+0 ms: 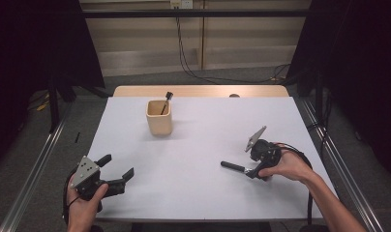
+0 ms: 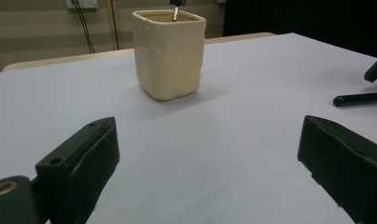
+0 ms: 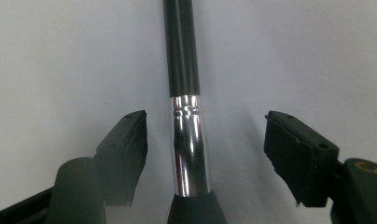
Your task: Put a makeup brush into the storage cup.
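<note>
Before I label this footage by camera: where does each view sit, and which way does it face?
High view: above the table's near edge, facing forward and down; shows both forearms, left gripper, right gripper.
Left gripper view: between its open jaws, low over the table, facing the cream cup.
Right gripper view: along its jaws, close to the makeup brush lying between them, untouched.
Shared: high and left gripper views both show cup and brush.

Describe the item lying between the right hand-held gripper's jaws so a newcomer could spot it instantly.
On the white table, look toward its right side, at the right hand-held gripper. Lying flat between its open jaws is a makeup brush: slim black handle, shiny silver collar, unlike the brush standing in the cream cup.
</note>
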Demonstrator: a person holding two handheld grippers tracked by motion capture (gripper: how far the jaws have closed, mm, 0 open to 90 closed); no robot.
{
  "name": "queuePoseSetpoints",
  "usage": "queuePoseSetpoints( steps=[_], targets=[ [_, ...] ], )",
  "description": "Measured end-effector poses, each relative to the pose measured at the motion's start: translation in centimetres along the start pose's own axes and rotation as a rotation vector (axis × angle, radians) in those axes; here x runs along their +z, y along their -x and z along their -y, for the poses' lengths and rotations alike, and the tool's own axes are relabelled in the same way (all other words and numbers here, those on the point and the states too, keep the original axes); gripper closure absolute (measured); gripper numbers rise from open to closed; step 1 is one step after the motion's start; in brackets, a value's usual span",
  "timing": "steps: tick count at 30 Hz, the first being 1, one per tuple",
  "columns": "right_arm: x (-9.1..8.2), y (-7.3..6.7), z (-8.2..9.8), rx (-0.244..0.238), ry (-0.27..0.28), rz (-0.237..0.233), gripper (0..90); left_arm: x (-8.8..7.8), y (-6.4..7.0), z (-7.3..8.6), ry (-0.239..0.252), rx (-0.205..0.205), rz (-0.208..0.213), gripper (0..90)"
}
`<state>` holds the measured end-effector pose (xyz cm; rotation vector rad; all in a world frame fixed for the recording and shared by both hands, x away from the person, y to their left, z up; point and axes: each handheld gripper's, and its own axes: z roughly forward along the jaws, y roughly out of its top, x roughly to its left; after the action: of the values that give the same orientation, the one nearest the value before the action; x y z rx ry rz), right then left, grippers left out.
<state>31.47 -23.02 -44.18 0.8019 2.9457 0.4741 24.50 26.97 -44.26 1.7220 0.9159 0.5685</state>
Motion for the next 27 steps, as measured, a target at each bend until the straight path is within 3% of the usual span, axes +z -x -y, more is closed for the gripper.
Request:
queuePoseSetpoints(
  steps=[10,18,20,27],
  targets=[
    [0.43,-0.18,-0.05,-0.019,-0.050,-0.028,48.0,0.10,-0.06,0.09,-0.003,-0.004,-0.001,5.4],
    [0.87,-0.68,-0.12,-0.043,-0.081,-0.008,57.0,0.11,-0.24,0.15,-0.005,-0.007,-0.006,5.3],
    [0.88,-0.89,-0.34,-0.017,-0.096,-0.001,60.5,0.11,-0.23,0.15,-0.004,-0.005,-0.006,5.4],
    [0.87,-0.72,-0.49,0.003,-0.106,-0.009,70.9,0.12,-0.25,0.18,-0.011,-0.002,0.001,5.4]
  ],
)
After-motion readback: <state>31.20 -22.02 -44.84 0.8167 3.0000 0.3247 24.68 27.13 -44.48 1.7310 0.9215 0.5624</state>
